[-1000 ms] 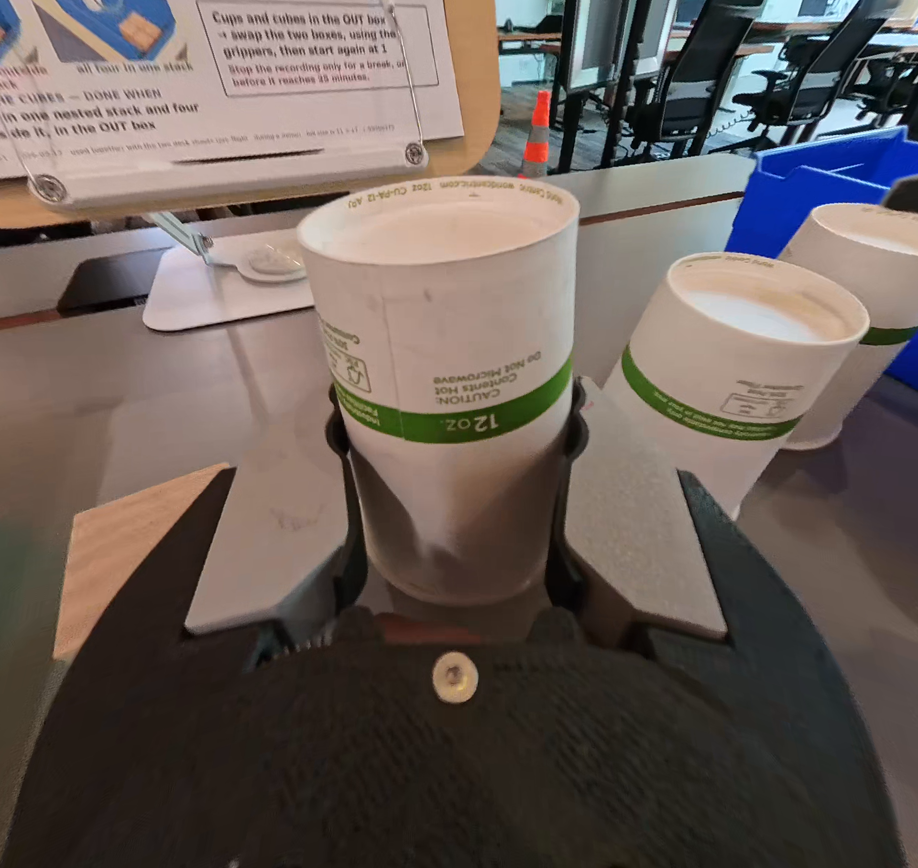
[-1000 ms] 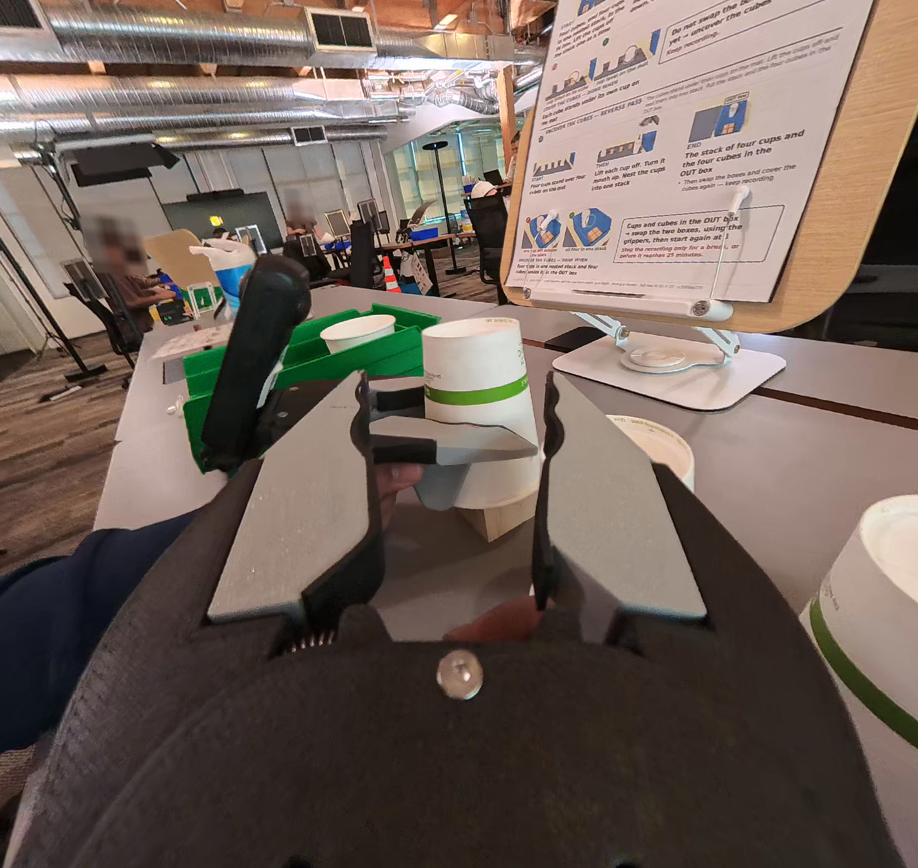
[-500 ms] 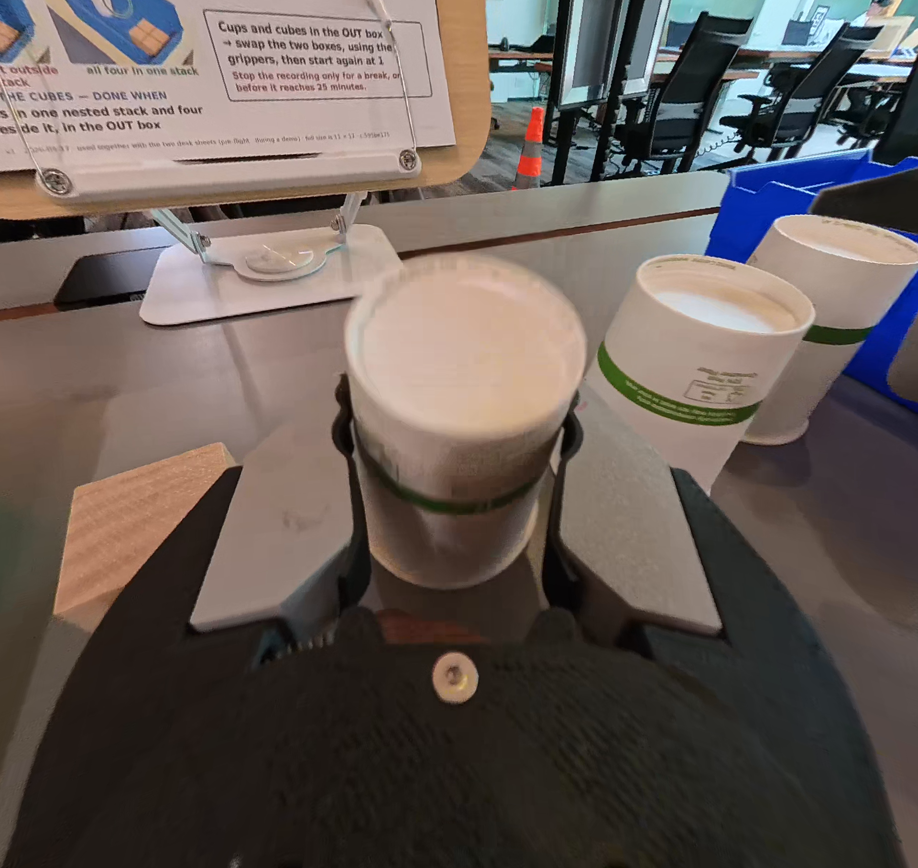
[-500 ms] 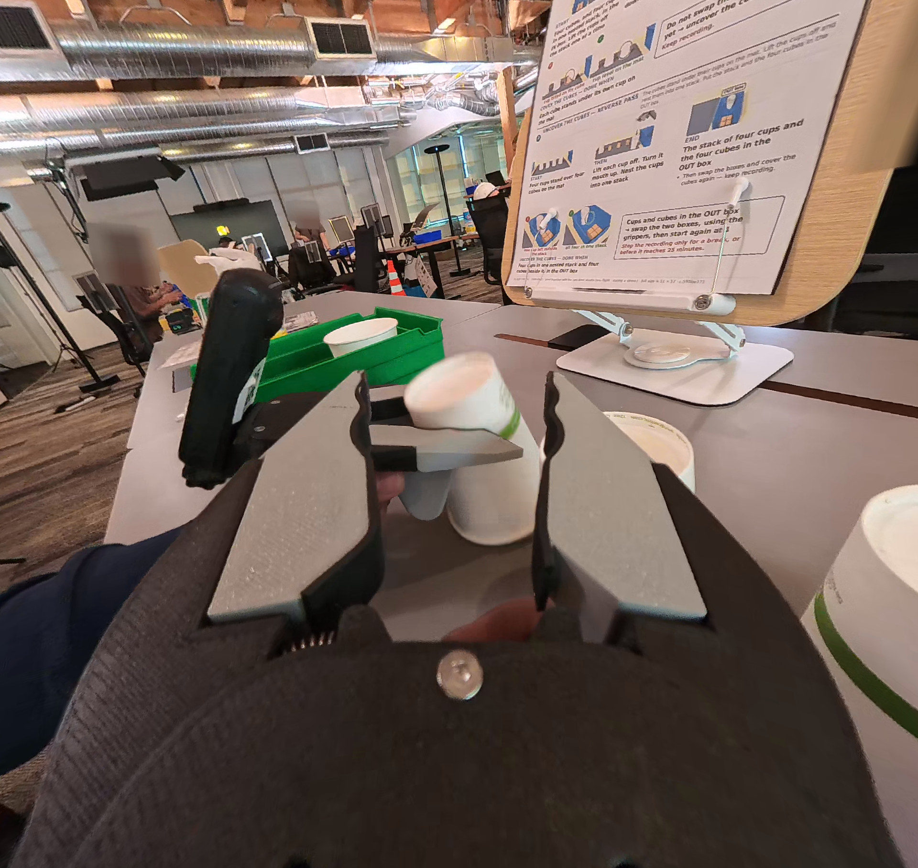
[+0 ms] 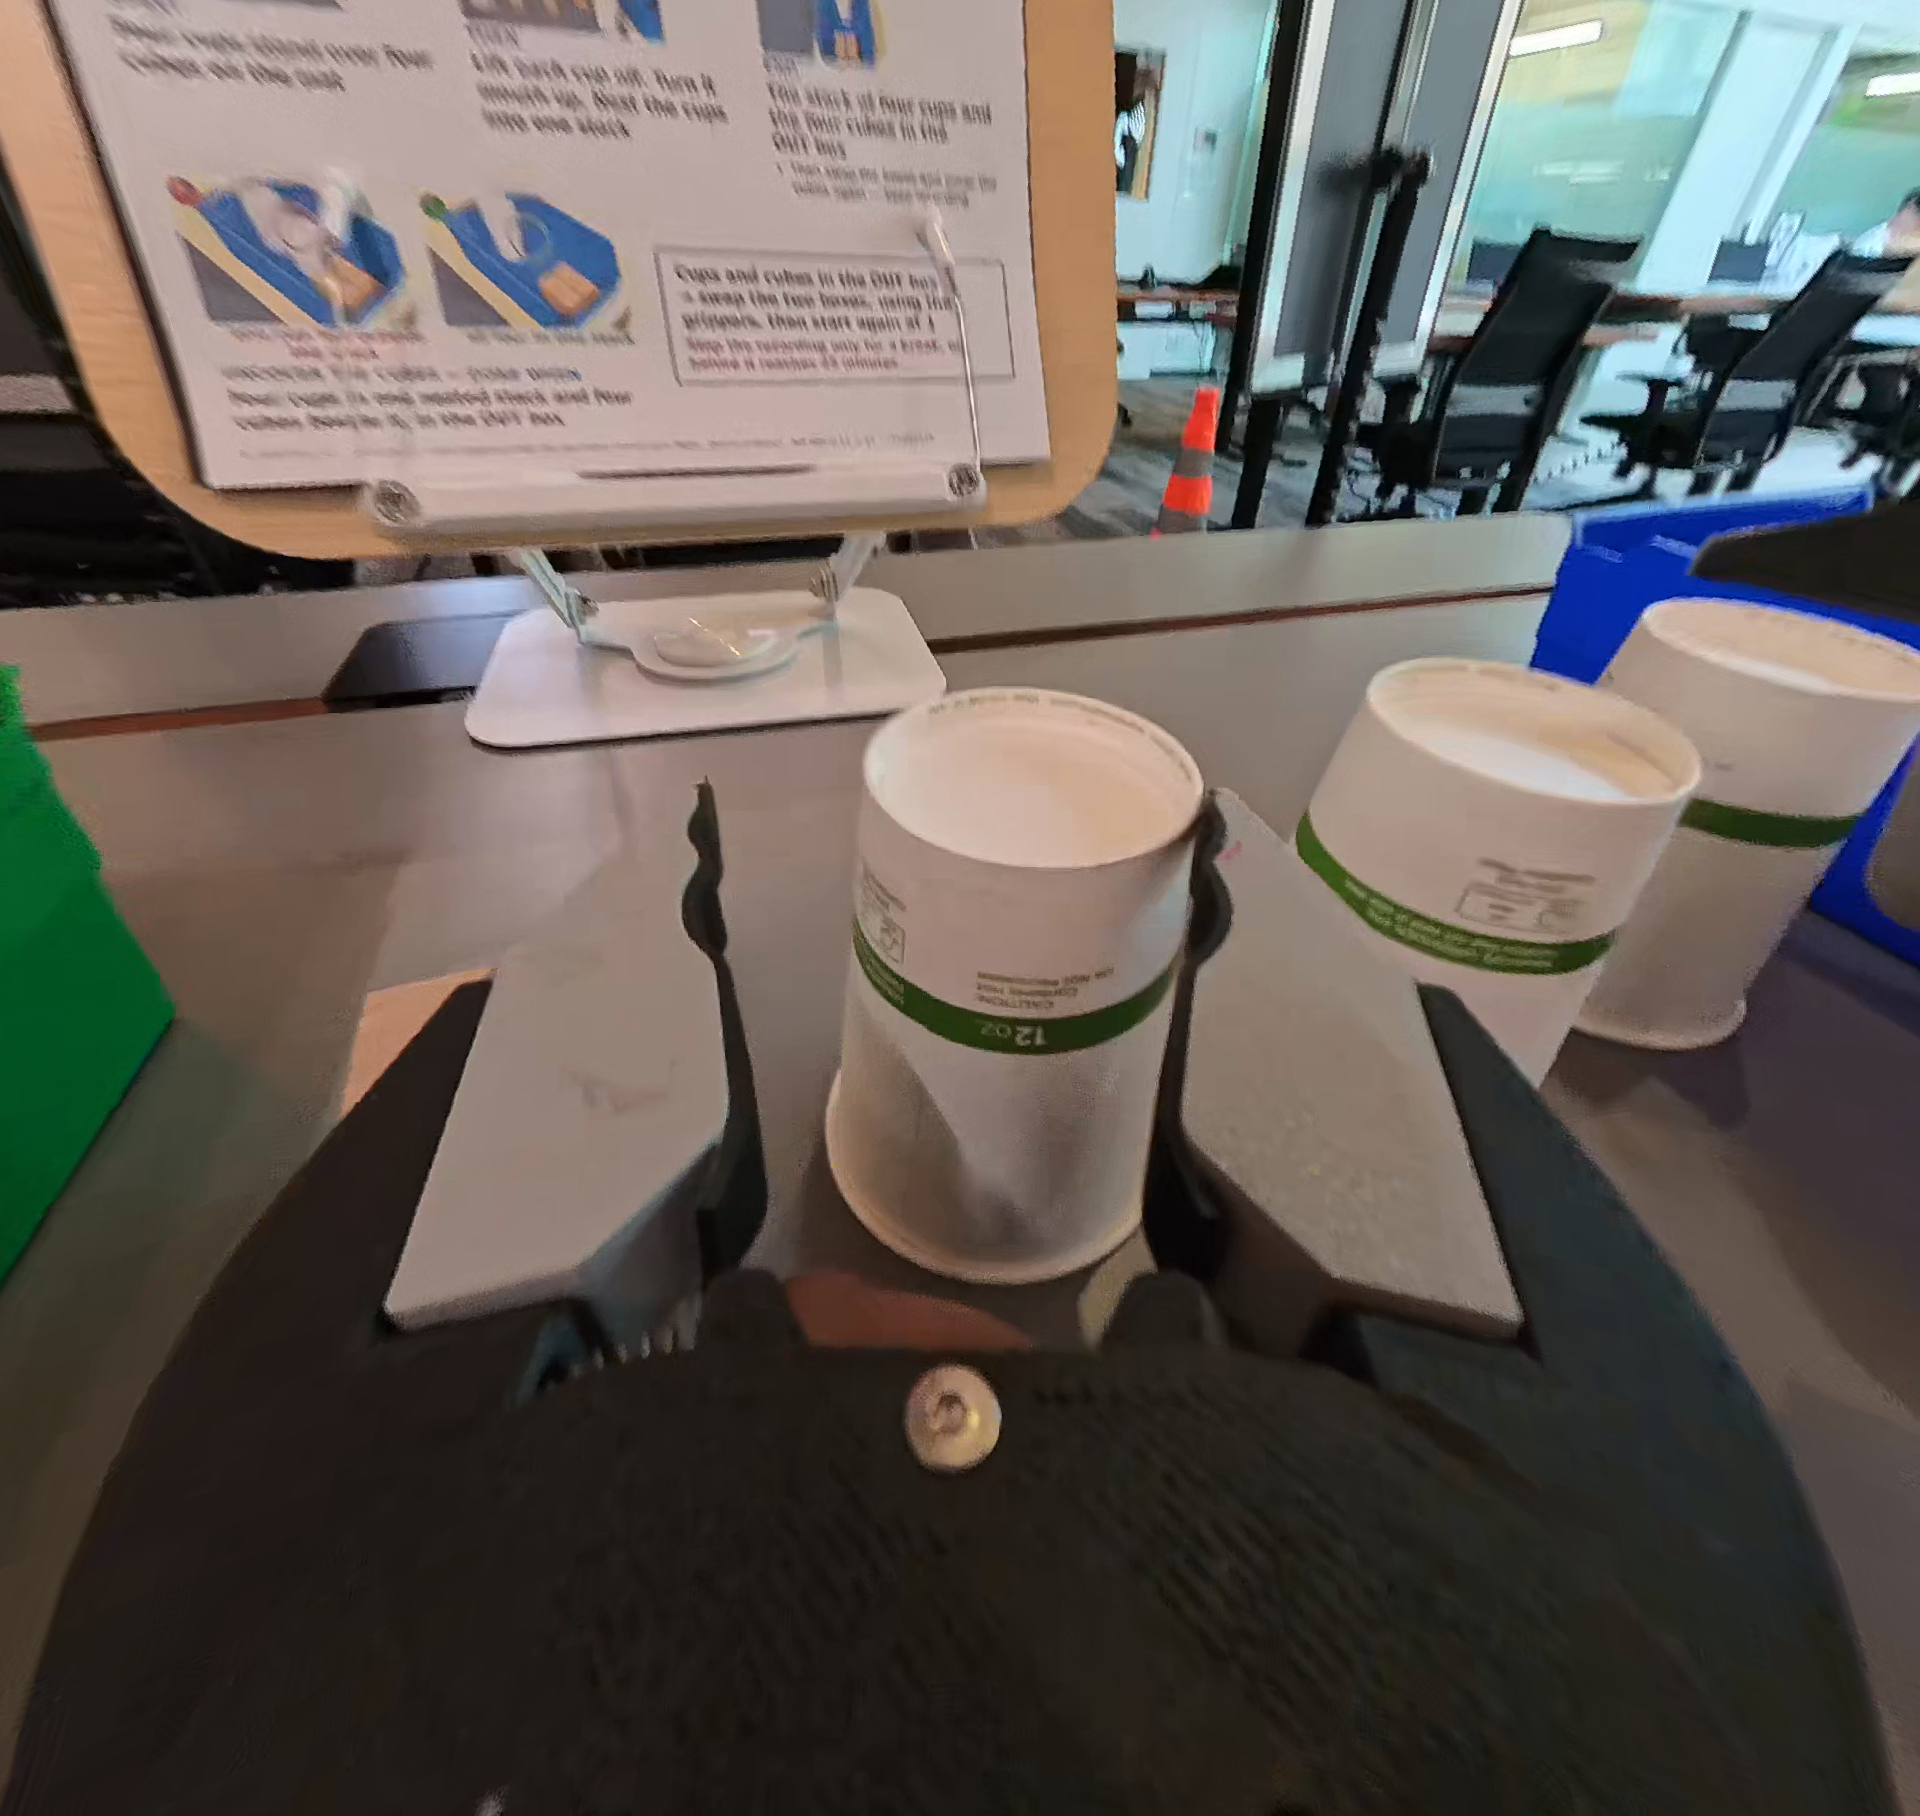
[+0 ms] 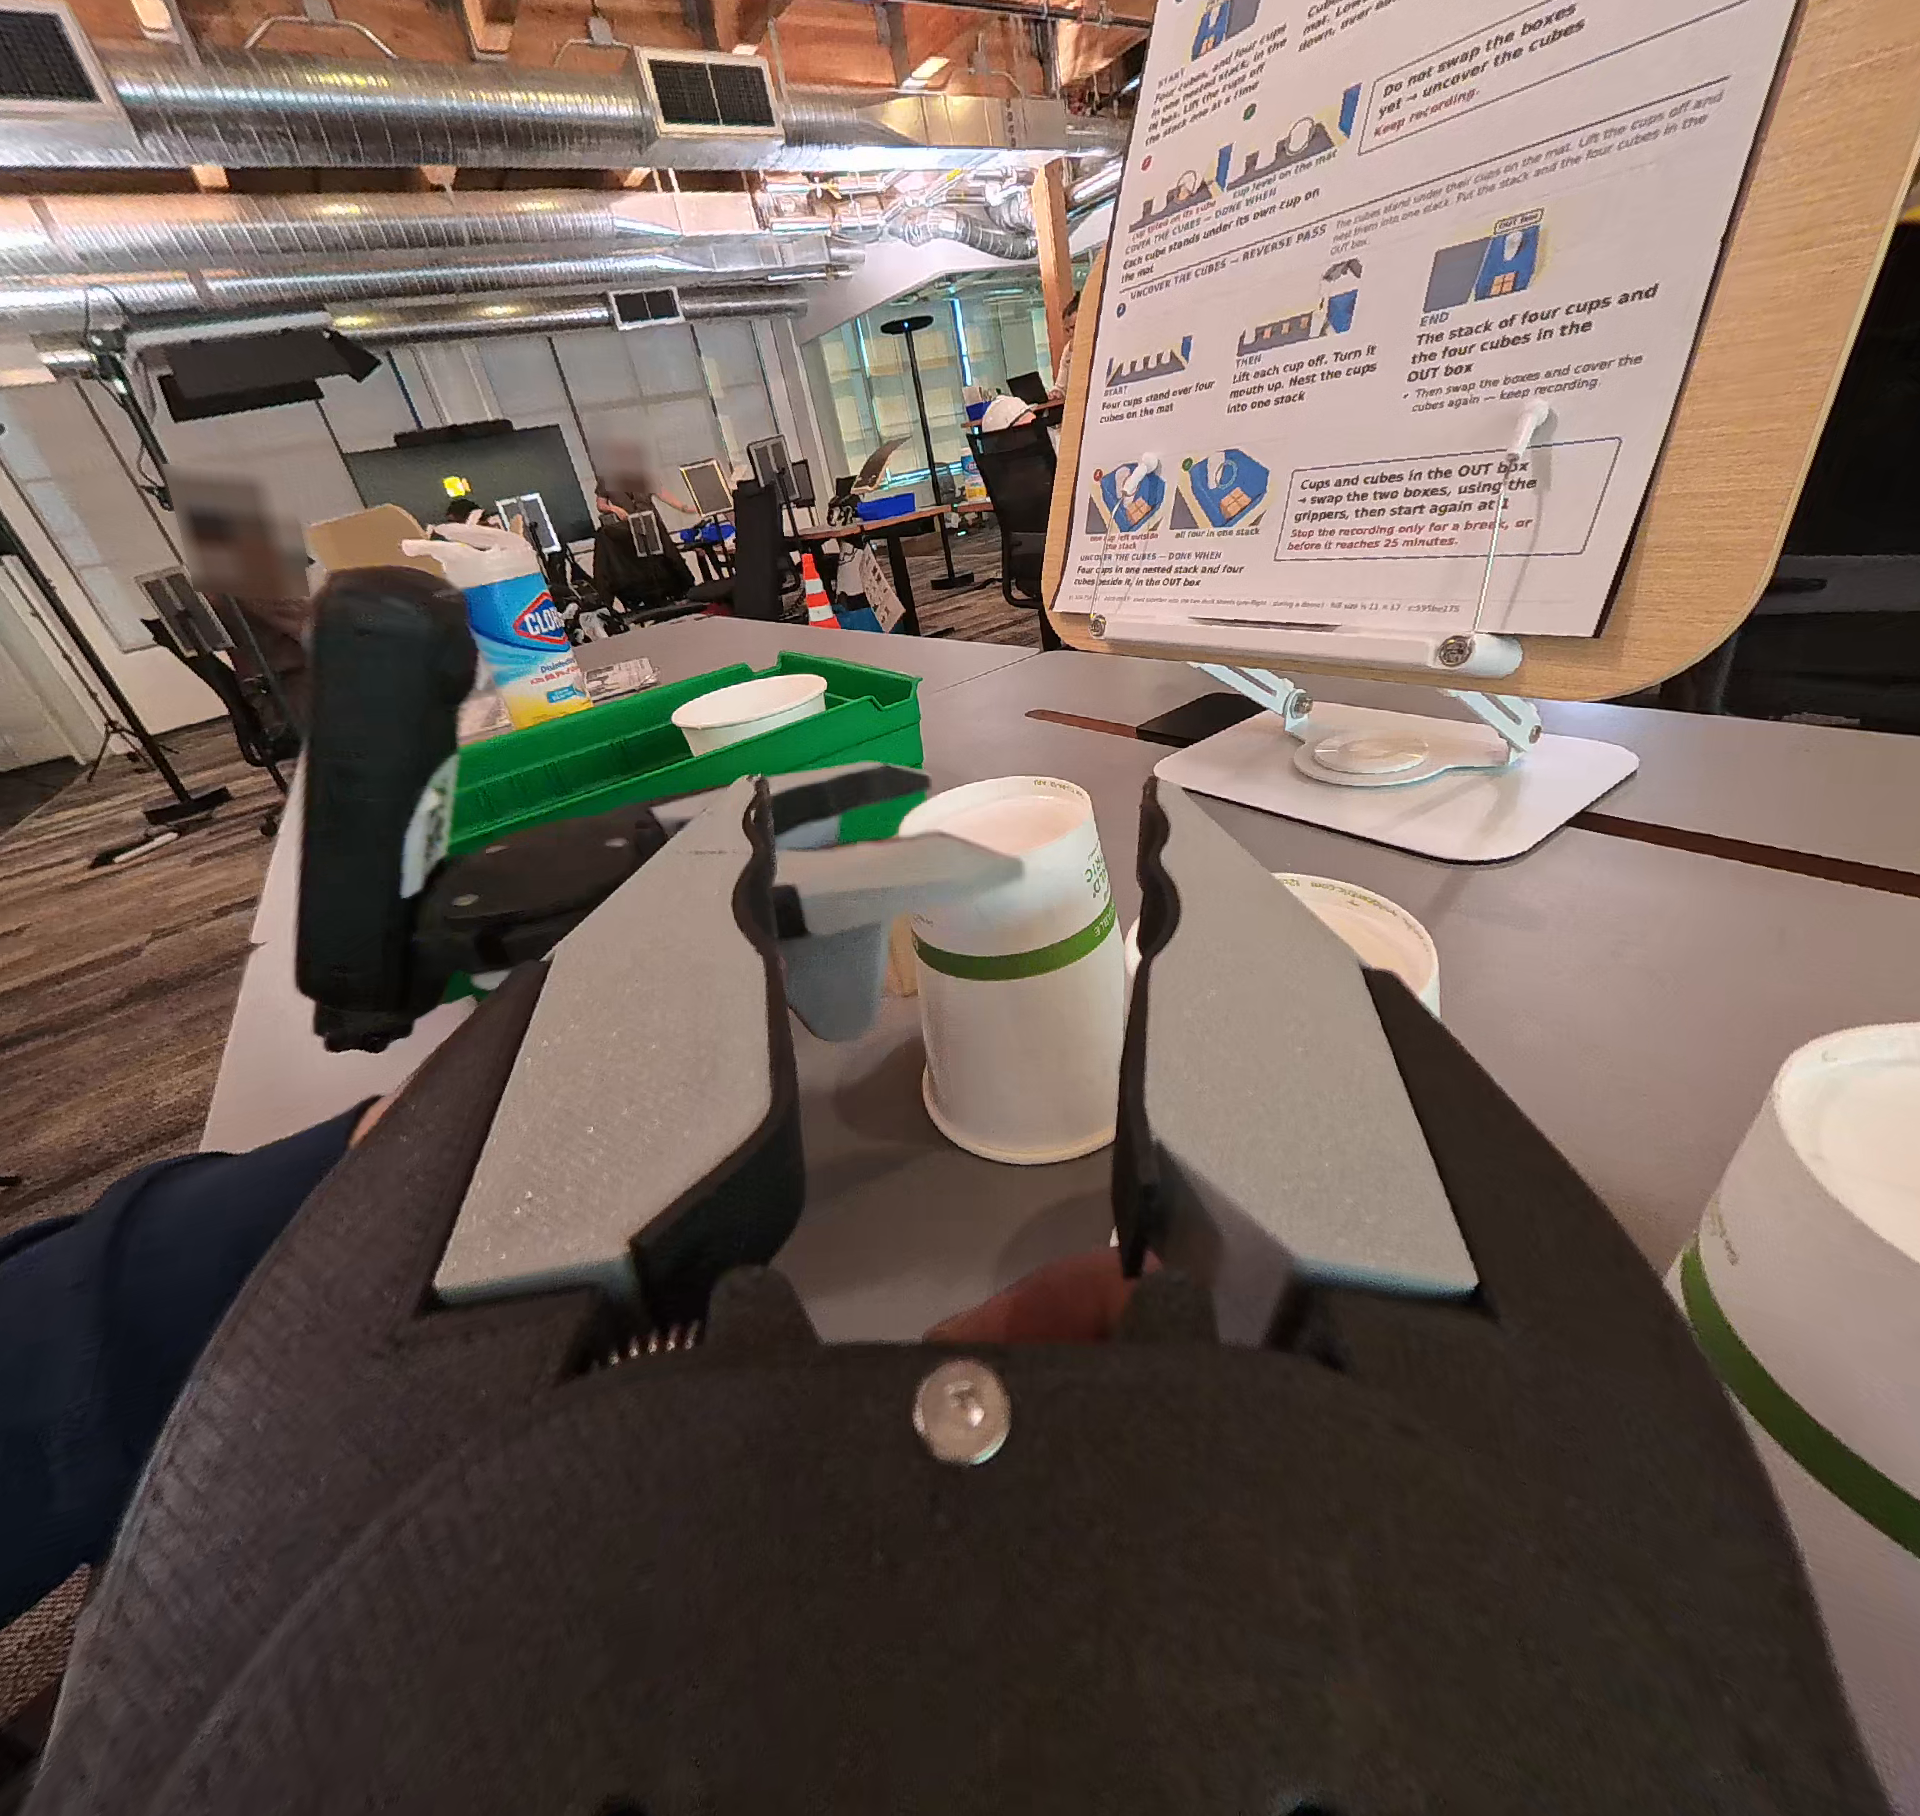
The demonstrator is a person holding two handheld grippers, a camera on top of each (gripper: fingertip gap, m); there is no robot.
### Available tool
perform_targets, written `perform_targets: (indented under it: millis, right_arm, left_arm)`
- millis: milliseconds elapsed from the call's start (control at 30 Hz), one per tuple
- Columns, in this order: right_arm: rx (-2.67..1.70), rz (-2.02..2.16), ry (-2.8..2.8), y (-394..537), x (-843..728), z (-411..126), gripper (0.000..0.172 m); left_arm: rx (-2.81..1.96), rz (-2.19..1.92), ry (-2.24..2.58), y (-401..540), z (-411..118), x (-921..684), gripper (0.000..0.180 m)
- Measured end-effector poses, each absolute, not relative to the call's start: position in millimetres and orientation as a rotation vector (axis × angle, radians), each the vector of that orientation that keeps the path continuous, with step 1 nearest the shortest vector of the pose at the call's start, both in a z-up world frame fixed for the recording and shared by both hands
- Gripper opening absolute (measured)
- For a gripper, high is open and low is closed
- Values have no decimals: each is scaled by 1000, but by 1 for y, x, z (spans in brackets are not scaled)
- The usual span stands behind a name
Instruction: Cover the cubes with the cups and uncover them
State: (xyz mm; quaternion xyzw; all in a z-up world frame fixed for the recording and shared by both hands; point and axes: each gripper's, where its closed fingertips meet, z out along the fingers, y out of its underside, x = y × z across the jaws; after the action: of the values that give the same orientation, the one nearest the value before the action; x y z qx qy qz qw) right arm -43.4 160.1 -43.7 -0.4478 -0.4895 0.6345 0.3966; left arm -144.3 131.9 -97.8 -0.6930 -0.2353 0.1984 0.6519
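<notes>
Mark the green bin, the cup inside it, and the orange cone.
Green bin [image 6: 665, 764], right wrist view, front wall.
Cup in the bin [image 6: 750, 712], right wrist view, near rim.
Orange cone [image 5: 1192, 462], left wrist view, mid-body.

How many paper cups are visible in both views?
4 cups: one upside down between the left gripper's fingers, two more upside down to its right, one mouth-up in the green bin. Others may be hidden.

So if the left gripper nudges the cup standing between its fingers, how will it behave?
The cup is thin white paper, so it is probably very light and would slide on the smooth table. Tall, upside down on its rim, it may tip. A hard squeeze would likely dent its wall.
</notes>
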Motion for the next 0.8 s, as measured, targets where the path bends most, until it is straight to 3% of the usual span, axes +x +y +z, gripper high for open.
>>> perform_targets:
  millis: [233,367,600,700,800]
  right_arm:
    - [-1131,1616,-1228,162,-42,-41,67]
    - [-1140,1636,-1216,164,-41,-40,67]
    - [-1122,1644,-1228,159,-39,-37,67]
    - [-1119,1652,-1231,157,-39,-36,66]
    - [-1115,1654,-1232,156,-38,-35,66]
  left_arm:
    - [-1257,595,-586,74,-39,-155,81]
    - [-1267,545,-615,56,-30,-159,81]
    - [-1373,547,-570,20,32,-183,74]
    - [-1521,557,-608,6,25,-216,75]
    - [-1735,599,-682,-11,-17,-257,75]
